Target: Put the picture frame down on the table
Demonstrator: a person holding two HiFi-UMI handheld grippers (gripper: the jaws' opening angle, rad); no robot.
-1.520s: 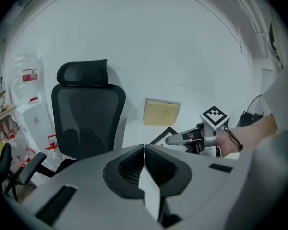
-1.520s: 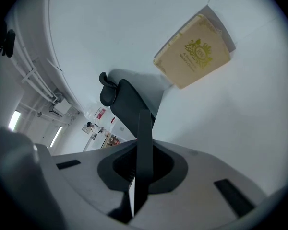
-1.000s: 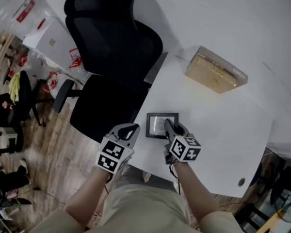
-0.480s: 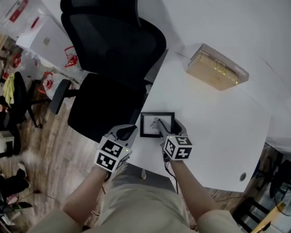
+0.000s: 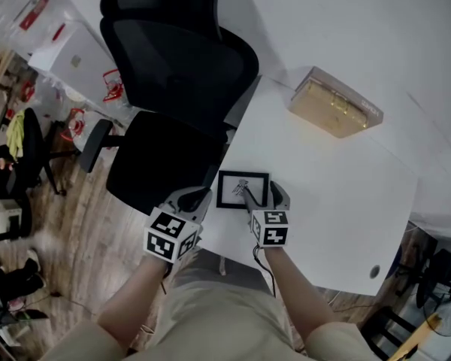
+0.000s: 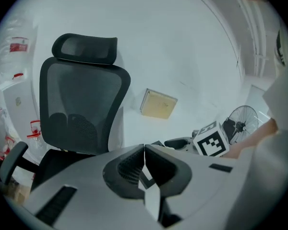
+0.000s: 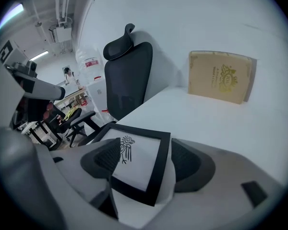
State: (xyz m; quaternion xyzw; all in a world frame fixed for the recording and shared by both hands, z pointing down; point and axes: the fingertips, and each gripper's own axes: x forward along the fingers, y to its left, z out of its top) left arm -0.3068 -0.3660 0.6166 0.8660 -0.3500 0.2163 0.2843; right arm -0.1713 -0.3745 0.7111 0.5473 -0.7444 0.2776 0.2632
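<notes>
At table's (image 5: 338,201) near-left edge: picture frame (image 5: 233,189) flat; right gripper (image 5: 261,194) jaws just opened, straddling it; left gripper (image 6: 144,150) pressed together, empty. I'd back straight out.

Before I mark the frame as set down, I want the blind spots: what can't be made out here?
- The picture frame's near corner: head view, covered by the right gripper, whose jaws have just been opening with the frame between them.
- The tan box's lettering: right gripper view, too small to read.
- The frame in the left gripper view: mostly behind the shut left gripper.
</notes>
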